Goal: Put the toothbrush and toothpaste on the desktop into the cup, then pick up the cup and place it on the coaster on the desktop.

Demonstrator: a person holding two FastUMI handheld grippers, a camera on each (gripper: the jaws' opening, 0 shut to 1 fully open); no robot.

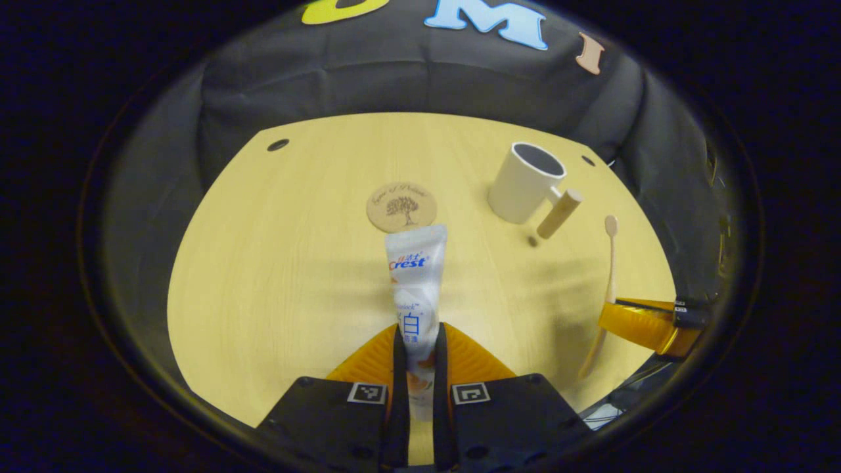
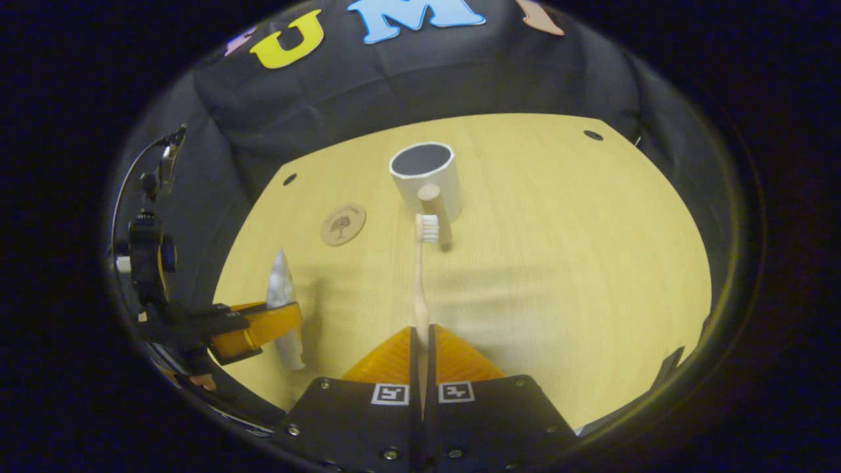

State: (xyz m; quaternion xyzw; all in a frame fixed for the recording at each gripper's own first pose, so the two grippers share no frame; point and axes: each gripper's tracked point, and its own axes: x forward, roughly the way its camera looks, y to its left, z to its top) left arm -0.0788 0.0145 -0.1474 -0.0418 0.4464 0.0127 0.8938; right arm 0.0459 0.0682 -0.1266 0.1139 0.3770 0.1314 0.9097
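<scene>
My left gripper (image 1: pixel 419 341) is shut on a white toothpaste tube (image 1: pixel 415 276), which sticks forward above the table toward the round cork coaster (image 1: pixel 401 207). A white cup (image 1: pixel 525 182) with a wooden handle stands at the far right. The right gripper (image 1: pixel 647 325) at the right edge holds a pale toothbrush (image 1: pixel 610 263). In the right gripper view, my right gripper (image 2: pixel 421 348) is shut on the toothbrush (image 2: pixel 420 276), bristles near the cup (image 2: pixel 426 177). At the left, the left gripper (image 2: pixel 263 325) holds the tube (image 2: pixel 284 309); the coaster (image 2: pixel 343 225) lies beyond.
The light wooden table (image 1: pixel 276 263) has small dark holes near its far corners (image 1: pixel 278 144). Black cloth walls close in behind and at both sides of the table.
</scene>
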